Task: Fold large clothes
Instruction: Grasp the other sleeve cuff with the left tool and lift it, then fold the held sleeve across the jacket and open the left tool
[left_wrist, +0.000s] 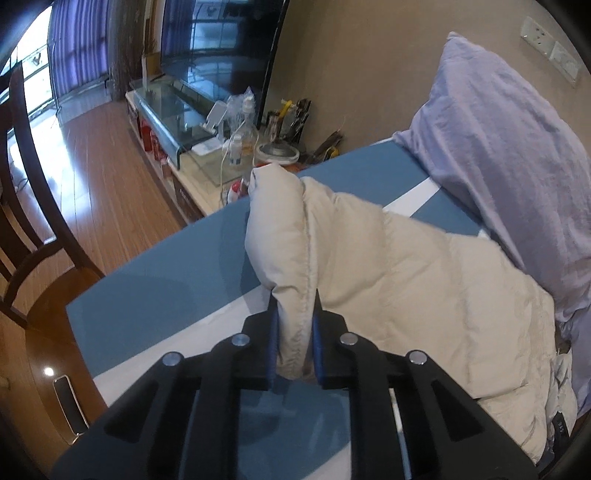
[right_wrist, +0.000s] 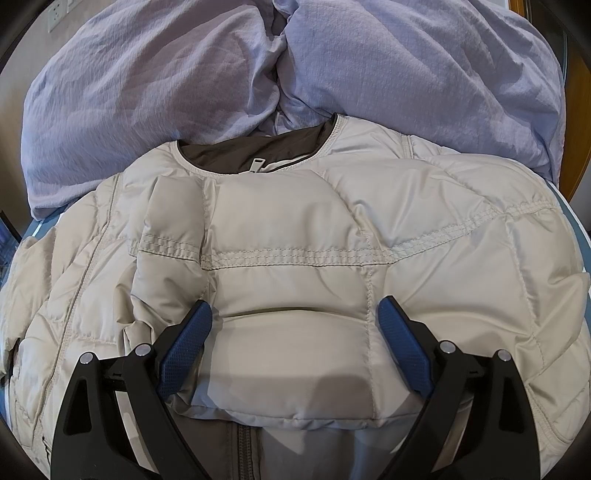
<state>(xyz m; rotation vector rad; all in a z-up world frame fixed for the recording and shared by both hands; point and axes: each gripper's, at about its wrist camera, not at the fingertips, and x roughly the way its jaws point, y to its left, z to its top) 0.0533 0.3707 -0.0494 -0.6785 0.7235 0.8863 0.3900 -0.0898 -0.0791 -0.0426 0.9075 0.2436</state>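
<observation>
- The puffer jacket (right_wrist: 295, 236) is cream/beige, quilted into soft puffy panels with rows of stitching, kinda matte nylon look. Dark brown lining shows at the collarless neck, with a pale zipper pull (right_wrist: 257, 165) sitting there.
- It's spread across a blue table (left_wrist: 155, 273) with white stripes, neck end up against a crinkly lavender bedding pile (right_wrist: 155, 92).
- Left gripper (left_wrist: 294, 314): black plastic with blue textured pads, squeezed down tight on a seamed edge of the jacket. The pinched fabric bunches up into a rounded hump standing off the table ahead of the jaws.
- Right gripper (right_wrist: 295, 314): jaws spread wide, not gripping anything. The blue pads (right_wrist: 184, 347) sit either side of a folded-over puffy section on the jacket's middle; can't tell if they actually touch it.
- Off to the side there's a dark wooden chair (left_wrist: 26, 206), wood floor and a cluttered glass-topped TV stand (left_wrist: 173, 110).
</observation>
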